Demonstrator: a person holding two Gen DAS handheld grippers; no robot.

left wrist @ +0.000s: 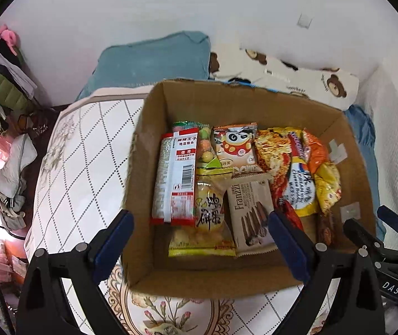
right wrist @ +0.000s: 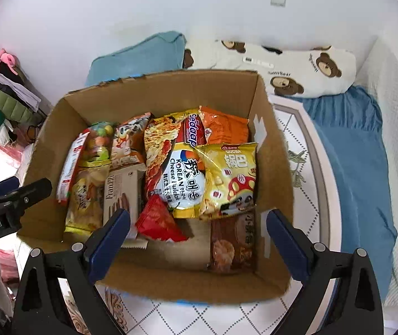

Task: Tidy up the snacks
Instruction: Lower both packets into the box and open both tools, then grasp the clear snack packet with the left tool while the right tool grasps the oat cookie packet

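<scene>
The snacks lie packed flat inside the cardboard box (right wrist: 271, 201), which stands on a patterned table (left wrist: 87, 150) beside the bed. Both grippers hover above the near edge of the box, the left gripper (left wrist: 200, 240) and the right gripper (right wrist: 197, 240), each with jaws spread wide and holding nothing.

The packets look light, soft and crinkly, so I think they slip easily and the contents can break under hard pressure. The biscuit pack (left wrist: 250, 212) seems stiffer; its long sides are a good place to hold. For the noodle packet (right wrist: 182, 173) and the yellow chip bag (right wrist: 229, 173), the sealed flat edge is safer.
</scene>
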